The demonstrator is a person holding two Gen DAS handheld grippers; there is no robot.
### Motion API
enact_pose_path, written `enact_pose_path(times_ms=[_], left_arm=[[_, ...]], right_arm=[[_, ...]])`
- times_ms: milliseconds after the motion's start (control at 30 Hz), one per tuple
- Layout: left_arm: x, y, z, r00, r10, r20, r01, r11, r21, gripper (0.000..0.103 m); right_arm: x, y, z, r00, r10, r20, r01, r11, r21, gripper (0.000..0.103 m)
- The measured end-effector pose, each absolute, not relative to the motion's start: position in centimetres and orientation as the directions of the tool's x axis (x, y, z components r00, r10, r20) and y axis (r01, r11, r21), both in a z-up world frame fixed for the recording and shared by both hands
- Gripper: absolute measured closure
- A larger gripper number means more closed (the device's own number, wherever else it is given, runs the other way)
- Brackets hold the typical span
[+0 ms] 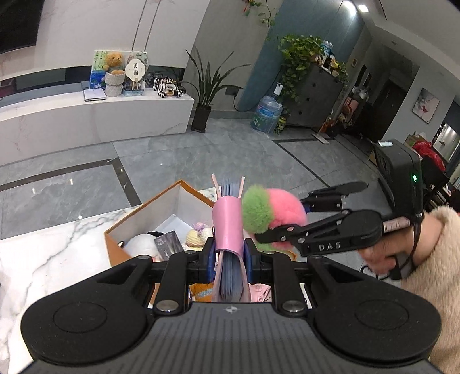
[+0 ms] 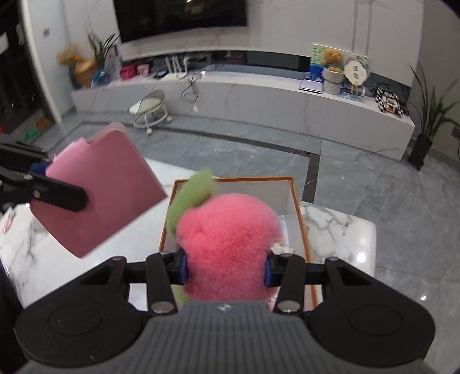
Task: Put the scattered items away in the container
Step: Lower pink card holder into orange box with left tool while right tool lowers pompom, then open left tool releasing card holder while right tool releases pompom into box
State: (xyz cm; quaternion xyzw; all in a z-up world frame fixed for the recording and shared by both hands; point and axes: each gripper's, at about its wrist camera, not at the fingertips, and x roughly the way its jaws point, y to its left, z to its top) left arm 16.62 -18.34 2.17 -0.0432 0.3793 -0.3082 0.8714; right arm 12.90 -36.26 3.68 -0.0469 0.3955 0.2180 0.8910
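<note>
The left gripper [image 1: 229,253] clamps a pink notebook [image 1: 228,227] spine-up. Just right of it, the right gripper [image 1: 276,227] grips a pink-and-green pompom [image 1: 270,210]. Ahead and below sits the orange box [image 1: 143,218], holding soft toys.

- A teddy bear [image 1: 114,61] sits in a pale pot on a long white marble ledge [image 1: 95,120], beside a round paper fan [image 1: 135,70].
- A tall potted plant [image 1: 204,86] stands on the grey tiled floor [image 1: 201,155] at the ledge's end.
- A blue water jug [image 1: 266,114] rests near a dark cabinet [image 1: 313,97] draped with trailing ivy.
- A large dark television [image 2: 181,17] hangs above the ledge.
- A small white stool [image 2: 151,110] stands on the floor before it.
</note>
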Motion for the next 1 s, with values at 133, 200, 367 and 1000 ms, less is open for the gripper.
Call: enact_pose_path(times_ms=[133, 200, 367, 1000], left_arm=[[18.3, -19.6, 1.1, 0.531, -0.545, -0.649, 0.490, 0.822, -0.290, 0.080], [19.6, -20.3, 0.3, 0.530, -0.529, -0.663, 0.484, 0.831, -0.275, 0.080], [22.2, -21.7, -1.4, 0.532, -0.474, -0.701, 0.466, 0.856, -0.224, 0.080], [29.2, -22.9, -10.4, 0.438, -0.386, -0.812, 0.376, 0.899, -0.225, 0.078]], right_arm=[[13.3, -36.3, 1.6, 0.625, 0.365, -0.690, -0.376, 0.916, 0.144, 0.055], [13.6, -36.5, 0.8, 0.661, 0.365, -0.656, -0.339, 0.925, 0.174, 0.055], [15.7, -36.4, -0.1, 0.740, 0.337, -0.582, -0.261, 0.941, 0.214, 0.055], [24.8, -35.4, -8.5, 0.668, 0.265, -0.695, -0.159, 0.964, 0.214, 0.047]])
